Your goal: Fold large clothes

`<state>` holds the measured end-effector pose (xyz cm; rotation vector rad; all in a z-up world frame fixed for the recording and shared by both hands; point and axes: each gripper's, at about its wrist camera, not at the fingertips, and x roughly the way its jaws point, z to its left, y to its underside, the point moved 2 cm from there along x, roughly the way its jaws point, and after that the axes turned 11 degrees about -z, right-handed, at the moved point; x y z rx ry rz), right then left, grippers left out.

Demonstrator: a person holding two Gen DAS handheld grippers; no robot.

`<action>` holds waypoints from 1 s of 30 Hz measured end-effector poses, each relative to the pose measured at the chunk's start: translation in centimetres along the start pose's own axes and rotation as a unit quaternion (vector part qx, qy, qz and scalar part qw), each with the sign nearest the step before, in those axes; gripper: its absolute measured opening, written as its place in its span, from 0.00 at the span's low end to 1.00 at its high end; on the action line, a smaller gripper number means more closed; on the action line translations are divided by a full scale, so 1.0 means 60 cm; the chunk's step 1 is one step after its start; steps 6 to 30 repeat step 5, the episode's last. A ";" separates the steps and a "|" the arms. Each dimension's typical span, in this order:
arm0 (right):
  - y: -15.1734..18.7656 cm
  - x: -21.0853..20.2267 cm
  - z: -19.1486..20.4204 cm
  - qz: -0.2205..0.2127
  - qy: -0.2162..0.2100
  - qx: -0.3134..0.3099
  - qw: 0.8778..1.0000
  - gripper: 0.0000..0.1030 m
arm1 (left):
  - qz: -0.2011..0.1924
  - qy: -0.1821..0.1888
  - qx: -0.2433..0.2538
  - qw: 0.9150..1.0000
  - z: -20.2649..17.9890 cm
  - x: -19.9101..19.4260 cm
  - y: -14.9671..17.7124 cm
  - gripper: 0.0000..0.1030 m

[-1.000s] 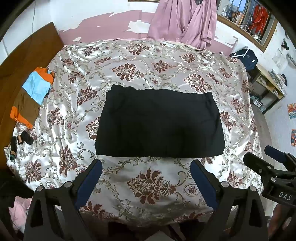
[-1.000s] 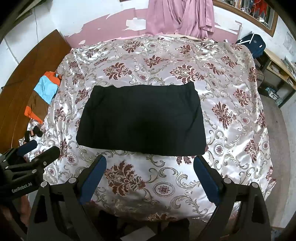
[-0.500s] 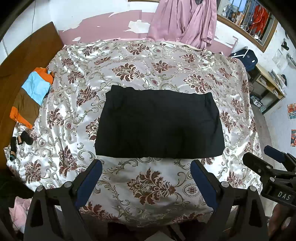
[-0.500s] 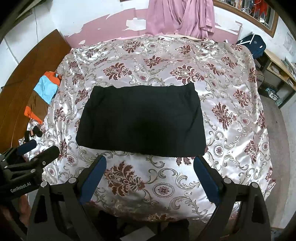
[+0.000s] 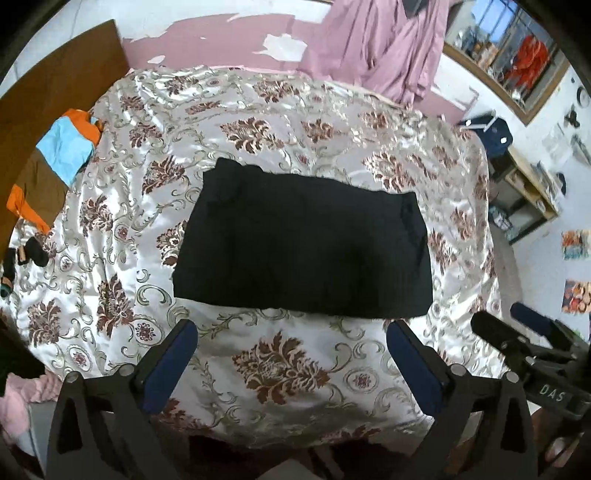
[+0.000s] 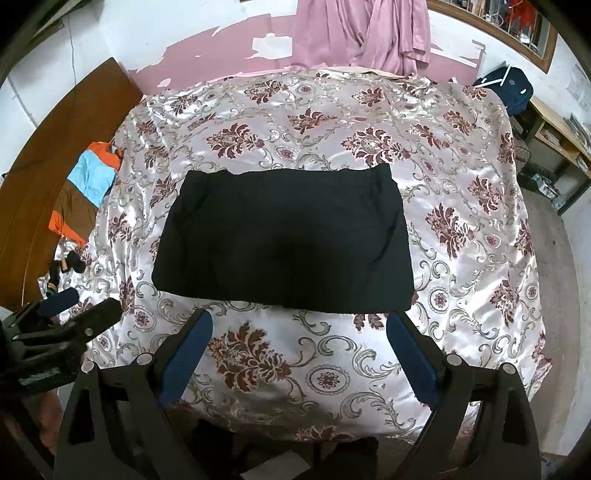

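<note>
Our left tool hangs over the near edge of the bed, its blue-padded jaws spread wide and just opened a little further, with nothing between them but the patterned bedspread below. Our right tool hangs beside it in the same pose, jaws also spread wide and empty. Each tool shows at the edge of the other's view.

Just beyond both sets of fingertips lies the black garment, folded into a flat rectangle in the middle of the bed, apart from either tool. Its near edge runs across just ahead of the tips.

Further out to our left, an orange, blue and brown garment lies at the bed's edge against a brown wooden board. Beyond the far end of the bed, pink cloth hangs on the peeling wall. Off to the far right, a dark blue bag sits by a wooden shelf unit.
</note>
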<state>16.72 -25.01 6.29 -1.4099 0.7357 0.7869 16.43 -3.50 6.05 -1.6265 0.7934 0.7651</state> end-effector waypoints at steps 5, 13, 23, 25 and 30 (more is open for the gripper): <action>0.002 0.008 0.003 0.003 0.000 0.002 1.000 0.90 | -0.027 -0.022 0.030 0.999 -0.011 -0.007 -0.004 1.00; 0.002 0.008 0.003 0.003 0.000 0.002 1.000 0.90 | -0.027 -0.022 0.030 0.999 -0.011 -0.007 -0.004 1.00; 0.002 0.008 0.003 0.003 0.000 0.002 1.000 0.90 | -0.027 -0.022 0.030 0.999 -0.011 -0.007 -0.004 1.00; 0.002 0.008 0.003 0.003 0.000 0.002 1.000 0.90 | -0.027 -0.022 0.030 0.999 -0.011 -0.007 -0.004 1.00; 0.002 0.008 0.003 0.003 0.000 0.002 1.000 0.90 | -0.027 -0.022 0.030 0.999 -0.011 -0.007 -0.004 1.00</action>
